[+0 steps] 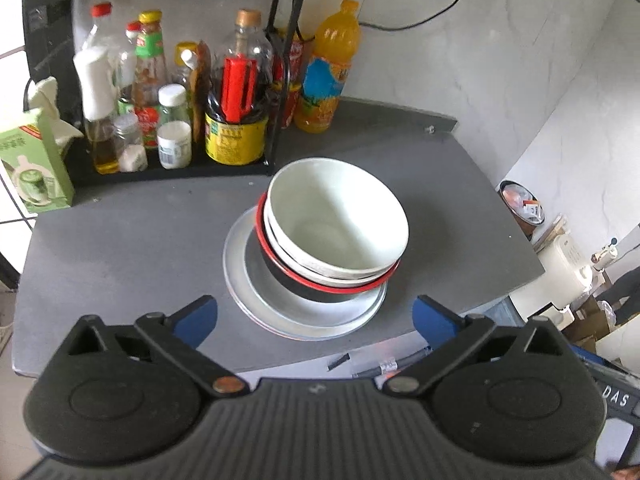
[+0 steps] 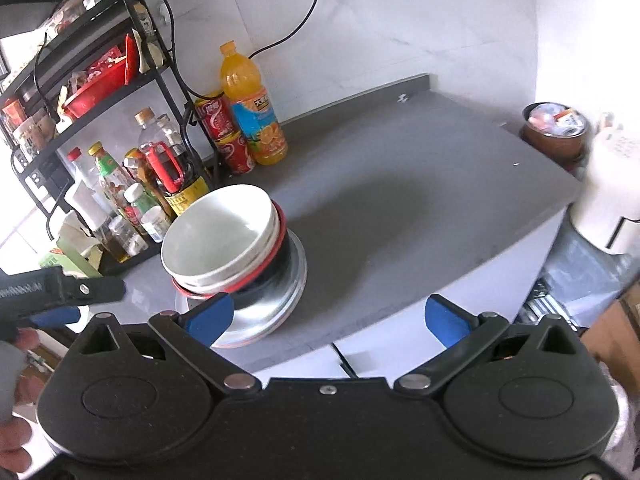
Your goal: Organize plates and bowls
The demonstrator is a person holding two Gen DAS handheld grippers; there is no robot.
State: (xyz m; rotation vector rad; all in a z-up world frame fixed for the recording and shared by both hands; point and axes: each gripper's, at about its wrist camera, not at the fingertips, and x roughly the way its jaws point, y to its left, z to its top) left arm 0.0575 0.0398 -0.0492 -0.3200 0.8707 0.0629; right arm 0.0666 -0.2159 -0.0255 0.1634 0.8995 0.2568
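A white bowl (image 1: 336, 220) sits nested on top of another white bowl inside a red-rimmed black bowl (image 1: 320, 280), and this stack rests on silver plates (image 1: 304, 316) near the front edge of the grey surface (image 1: 120, 240). Behind the stack stands a black rack (image 1: 176, 168) of bottles, with an orange juice bottle (image 1: 328, 72) just beside it. The left tool (image 1: 316, 320) and the right tool (image 2: 326, 316) both stand wide with nothing between their blue pads, each apart from the stack.
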